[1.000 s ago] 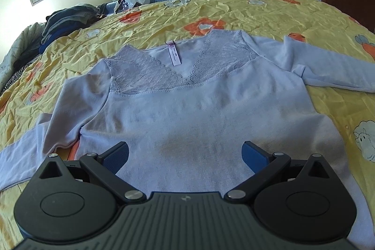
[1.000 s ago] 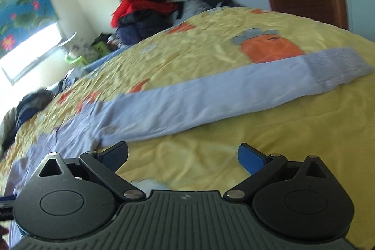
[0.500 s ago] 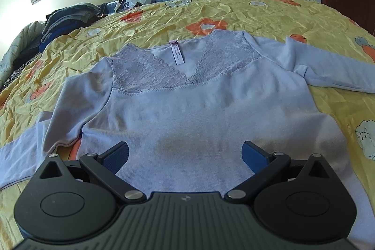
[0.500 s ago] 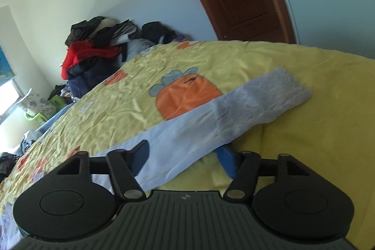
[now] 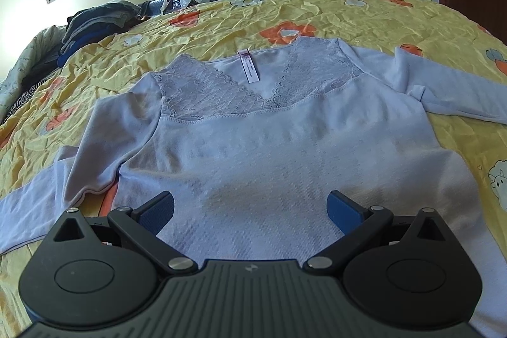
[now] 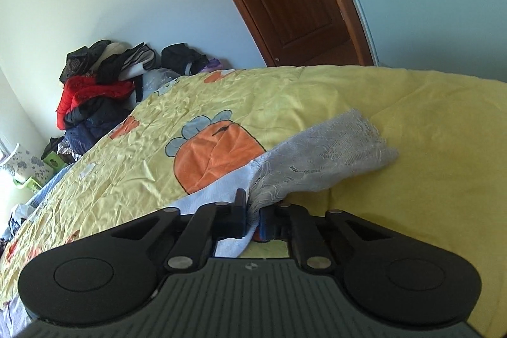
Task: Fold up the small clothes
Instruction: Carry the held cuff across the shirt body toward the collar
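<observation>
— Since a second ago, what changed?

— Right gripper swung along the sleeve toward its lace cuff, and its jaws have just been closing; now pinched together on the sleeve fabric just short of the cuff. Left gripper barely shifted: jaws spread wide, hovering over the hem of the lilac top, nothing between them.

— Where's the garment?

— Flat, front up, on the yellow bedspread, both sleeves out to the sides. Cuff end lies past my right fingers, beside the printed orange carrot.

— How to do this step well?

— My judgement: lift low, carry the sleeve across the chest without dragging the body, lay it flat. Lace may snag; keep the pull gentle.

— Any writing?

— Neck label, white with a pink top edge; print too small to read.
</observation>
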A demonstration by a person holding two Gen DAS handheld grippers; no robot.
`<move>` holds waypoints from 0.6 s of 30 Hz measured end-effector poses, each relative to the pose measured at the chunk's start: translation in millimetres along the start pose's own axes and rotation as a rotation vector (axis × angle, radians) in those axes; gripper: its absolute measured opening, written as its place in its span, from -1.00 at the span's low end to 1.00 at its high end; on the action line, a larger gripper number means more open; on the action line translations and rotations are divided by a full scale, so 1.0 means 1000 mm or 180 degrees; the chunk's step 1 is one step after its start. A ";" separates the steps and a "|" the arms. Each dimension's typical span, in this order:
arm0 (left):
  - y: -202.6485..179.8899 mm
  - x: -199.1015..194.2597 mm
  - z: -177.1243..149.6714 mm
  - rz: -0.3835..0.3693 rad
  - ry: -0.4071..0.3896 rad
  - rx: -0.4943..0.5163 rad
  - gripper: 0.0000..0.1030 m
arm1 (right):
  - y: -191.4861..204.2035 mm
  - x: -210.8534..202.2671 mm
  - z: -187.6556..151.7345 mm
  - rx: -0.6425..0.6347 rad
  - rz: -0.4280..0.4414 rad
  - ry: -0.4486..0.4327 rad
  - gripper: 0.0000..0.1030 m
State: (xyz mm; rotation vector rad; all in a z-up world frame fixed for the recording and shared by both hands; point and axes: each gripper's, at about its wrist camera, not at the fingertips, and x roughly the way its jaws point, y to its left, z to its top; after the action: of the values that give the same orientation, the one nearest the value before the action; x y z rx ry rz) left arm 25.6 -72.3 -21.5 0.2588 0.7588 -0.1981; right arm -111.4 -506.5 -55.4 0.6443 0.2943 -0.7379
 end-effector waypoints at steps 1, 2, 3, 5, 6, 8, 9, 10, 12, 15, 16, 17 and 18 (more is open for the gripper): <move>0.000 0.000 0.000 0.0012 -0.0001 0.0001 1.00 | 0.002 -0.003 0.000 -0.0035 0.0007 -0.0010 -0.79; 0.001 0.001 0.000 0.0023 0.0000 0.0000 1.00 | 0.004 -0.004 0.000 -0.0059 0.0026 -0.0012 -0.79; 0.001 0.001 0.000 0.0032 0.0002 -0.0004 1.00 | 0.007 -0.004 -0.001 -0.0079 0.0051 -0.0009 -0.80; 0.003 0.001 0.000 0.0039 0.0011 -0.0022 1.00 | 0.014 -0.006 -0.001 -0.0138 0.0096 -0.0001 -0.80; 0.004 0.002 -0.001 0.0043 0.0016 -0.0030 1.00 | 0.017 -0.006 -0.001 -0.0173 0.0124 -0.0002 -0.80; 0.006 0.002 -0.001 0.0060 0.0017 -0.0036 1.00 | 0.027 -0.007 -0.002 -0.0252 0.0179 -0.0002 -0.80; 0.007 0.002 -0.001 0.0073 0.0013 -0.0035 1.00 | 0.032 -0.007 -0.002 -0.0292 0.0207 0.0000 -0.80; 0.007 0.002 -0.001 0.0088 0.0008 -0.0032 1.00 | 0.038 -0.008 -0.003 -0.0338 0.0239 0.0007 -0.80; 0.009 0.002 -0.002 0.0119 -0.0002 -0.0028 1.00 | 0.048 -0.009 -0.005 -0.0398 0.0300 0.0032 -0.80; 0.012 0.003 -0.002 0.0121 0.0008 -0.0045 1.00 | 0.068 -0.009 -0.009 -0.0507 0.0424 0.0089 -0.80; 0.014 0.003 -0.002 0.0118 0.0015 -0.0056 1.00 | 0.076 -0.010 -0.012 -0.0549 0.0465 0.0114 -0.80; 0.015 0.003 -0.003 0.0119 0.0019 -0.0066 1.00 | 0.082 -0.011 -0.015 -0.0586 0.0498 0.0136 -0.80; 0.016 0.003 -0.003 0.0122 0.0020 -0.0072 1.00 | 0.089 -0.011 -0.018 -0.0624 0.0535 0.0160 -0.80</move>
State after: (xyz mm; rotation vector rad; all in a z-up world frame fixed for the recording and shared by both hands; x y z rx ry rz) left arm 30.4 -56.1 -23.2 0.2524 0.7614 -0.1523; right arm -57.1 -439.1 -25.4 0.4954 0.3495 -0.5251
